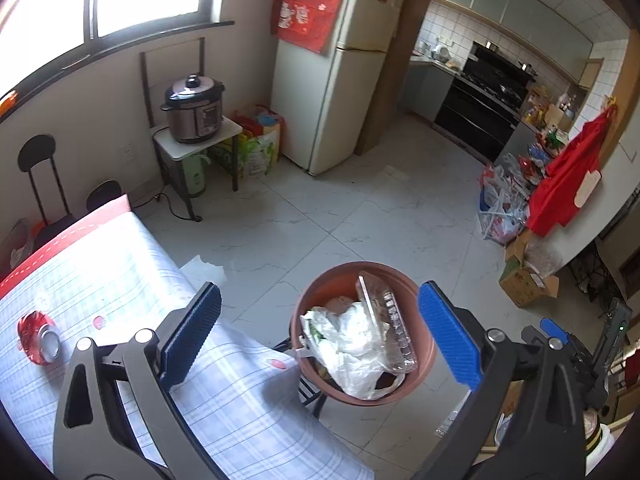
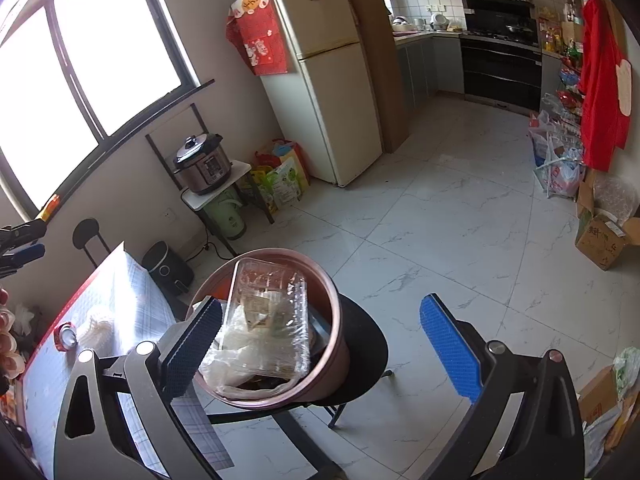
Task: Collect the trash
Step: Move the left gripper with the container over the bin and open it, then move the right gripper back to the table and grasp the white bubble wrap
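I hold both grippers above the brown bin (image 1: 362, 332), my landmark here, and neither carries anything. My left gripper (image 1: 320, 332) has its fingers spread wide apart, the bin showing in the gap between them. My right gripper (image 2: 320, 344) is just as wide open, its left finger (image 2: 192, 350) crossing the near rim of the bin in the right wrist view, though I cannot tell whether it touches.

The bin stands on a black chair (image 2: 360, 344) drawn up just beside the worktop (image 1: 120, 280), which I judge keeps it near the rubbish on that surface. Inside it a clear plastic clamshell box (image 1: 386, 320) leans tilted on top of a crumpled white plastic bag (image 1: 348, 344), so part of the collecting looks done.

What remains lies on the worktop, well away from the bin: a crushed red can (image 1: 38, 338) on its side on the checked cloth. In the right wrist view a crumpled white thing (image 2: 96, 330) sits just beside the can; I cannot tell what it is. I judge the can is the next pick for my left gripper.
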The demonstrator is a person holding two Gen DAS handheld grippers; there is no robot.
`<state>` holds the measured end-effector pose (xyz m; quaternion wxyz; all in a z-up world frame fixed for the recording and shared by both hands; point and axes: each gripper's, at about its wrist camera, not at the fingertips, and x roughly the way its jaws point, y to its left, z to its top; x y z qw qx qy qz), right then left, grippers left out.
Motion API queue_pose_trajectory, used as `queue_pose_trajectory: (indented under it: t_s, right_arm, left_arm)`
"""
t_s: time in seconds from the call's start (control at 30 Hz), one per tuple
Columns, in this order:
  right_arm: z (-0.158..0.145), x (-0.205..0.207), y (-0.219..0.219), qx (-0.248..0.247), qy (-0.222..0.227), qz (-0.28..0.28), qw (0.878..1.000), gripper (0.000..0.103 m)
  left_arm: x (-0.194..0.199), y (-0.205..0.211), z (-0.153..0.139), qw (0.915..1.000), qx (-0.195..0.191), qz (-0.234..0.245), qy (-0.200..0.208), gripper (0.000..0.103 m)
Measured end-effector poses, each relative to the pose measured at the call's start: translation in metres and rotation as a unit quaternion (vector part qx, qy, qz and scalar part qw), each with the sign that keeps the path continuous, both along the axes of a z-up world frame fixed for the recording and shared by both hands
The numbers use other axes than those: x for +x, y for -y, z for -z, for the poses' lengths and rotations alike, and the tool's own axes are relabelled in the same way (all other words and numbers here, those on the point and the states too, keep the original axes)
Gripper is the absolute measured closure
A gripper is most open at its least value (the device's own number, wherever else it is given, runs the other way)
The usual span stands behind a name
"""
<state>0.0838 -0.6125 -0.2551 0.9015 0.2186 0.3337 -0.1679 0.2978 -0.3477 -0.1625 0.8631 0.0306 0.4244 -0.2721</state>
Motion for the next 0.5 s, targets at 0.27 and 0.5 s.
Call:
queue_pose_trajectory:
  t_s: [0.27,0.5]
  right_arm:
    - [-0.021,0.036,-0.057,-0.003,0.004,-0.049,0.999,0.005]
    - [-0.036,0.071,-0.128,-0.016,0.000,-0.111,0.994,0.005]
  left_arm:
    - [-0.017,-0.153,-0.024,0.9922,-0.007,-0.117,0.044,0.006]
    - [-0.053,-0.306,-0.031,0.9684,-0.002,-0.238,0.075,0.006]
